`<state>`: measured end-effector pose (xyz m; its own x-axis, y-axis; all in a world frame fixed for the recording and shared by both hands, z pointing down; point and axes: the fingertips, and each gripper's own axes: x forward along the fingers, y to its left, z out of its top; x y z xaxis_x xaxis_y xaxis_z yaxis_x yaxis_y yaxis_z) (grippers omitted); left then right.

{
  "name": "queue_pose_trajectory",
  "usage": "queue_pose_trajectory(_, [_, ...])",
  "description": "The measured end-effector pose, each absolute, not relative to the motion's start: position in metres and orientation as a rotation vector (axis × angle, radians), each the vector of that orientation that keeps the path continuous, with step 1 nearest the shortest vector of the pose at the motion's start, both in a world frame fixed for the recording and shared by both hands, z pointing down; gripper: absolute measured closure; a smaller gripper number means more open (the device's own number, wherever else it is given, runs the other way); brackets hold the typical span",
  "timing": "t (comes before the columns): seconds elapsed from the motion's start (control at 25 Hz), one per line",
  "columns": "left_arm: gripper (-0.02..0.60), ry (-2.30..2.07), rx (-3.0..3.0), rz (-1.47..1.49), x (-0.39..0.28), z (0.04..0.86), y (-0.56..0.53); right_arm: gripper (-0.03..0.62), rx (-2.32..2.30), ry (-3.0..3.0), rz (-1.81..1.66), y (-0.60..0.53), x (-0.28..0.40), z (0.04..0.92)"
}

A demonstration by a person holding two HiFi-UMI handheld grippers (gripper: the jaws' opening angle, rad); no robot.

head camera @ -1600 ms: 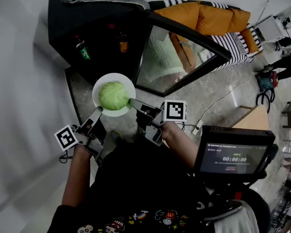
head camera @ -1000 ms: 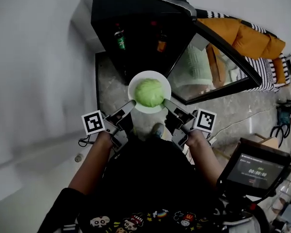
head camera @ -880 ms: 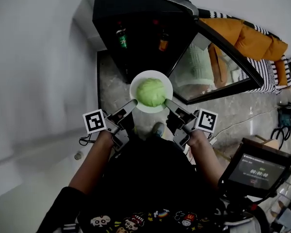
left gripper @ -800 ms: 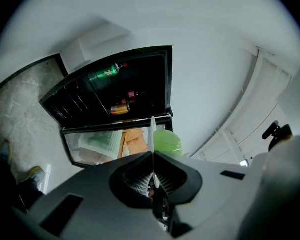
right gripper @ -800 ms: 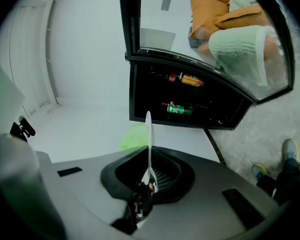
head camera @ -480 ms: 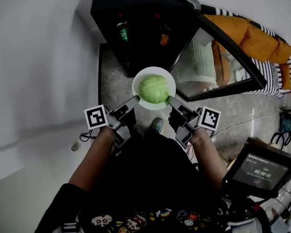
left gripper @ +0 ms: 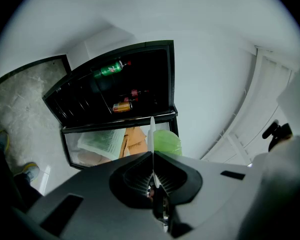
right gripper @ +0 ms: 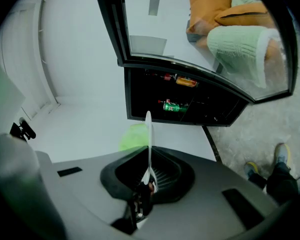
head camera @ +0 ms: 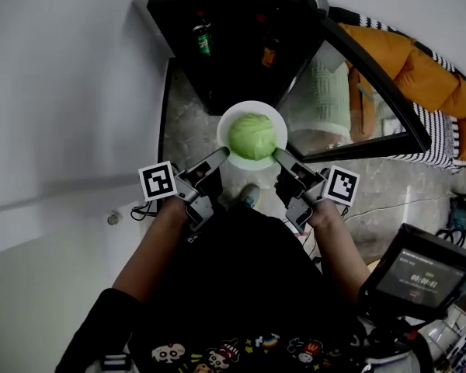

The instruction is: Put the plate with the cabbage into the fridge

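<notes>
**While Both Jaws Pinch Its Rim, the Plate Hangs Before the Open Fridge**

As the head view has it, the left gripper (head camera: 220, 156) bites the white plate (head camera: 252, 106) at its 8 o'clock rim. Its jaws are closed down to the thickness of the china. The right gripper (head camera: 279, 157) does the same at 4 o'clock. The cabbage (head camera: 252, 135) sits at the middle of the plate. The plate is carried in the air above the floor (head camera: 188, 127), just short of the black fridge (head camera: 225, 68) at 12 o'clock.

Each gripper view adds what the head view cannot: the rim edge-on, a thin white blade clamped between the jaws. The cabbage bulges at 1 o'clock of that blade in the left gripper view and at 11 o'clock in the right gripper view. Both also look into the dark fridge, where a green bottle (left gripper: 108, 71) and an orange can (left gripper: 121, 106) show on the shelves.

A pale wall (head camera: 70, 92) fills 9 o'clock of the head view and the floor is speckled stone. A shoe (head camera: 249, 197) shows at 6 o'clock of the plate. The glass door (head camera: 326, 92) stands swung out toward 2 o'clock, with orange cushions (head camera: 419, 76) beyond it. A small screen (head camera: 424, 273) sits at 4 o'clock.
</notes>
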<state>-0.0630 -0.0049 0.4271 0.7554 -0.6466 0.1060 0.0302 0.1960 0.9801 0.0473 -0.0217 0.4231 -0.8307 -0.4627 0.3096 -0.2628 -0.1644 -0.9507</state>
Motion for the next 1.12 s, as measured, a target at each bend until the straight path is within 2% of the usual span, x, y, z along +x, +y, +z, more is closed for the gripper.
queue_pose_trajectory(1.12, [0.571,-0.583,1.294,-0.521,-0.0632,0.4330,-0.0033,0.572,-0.858,1.920,-2.145,-0.0194,0.0478,0.4283])
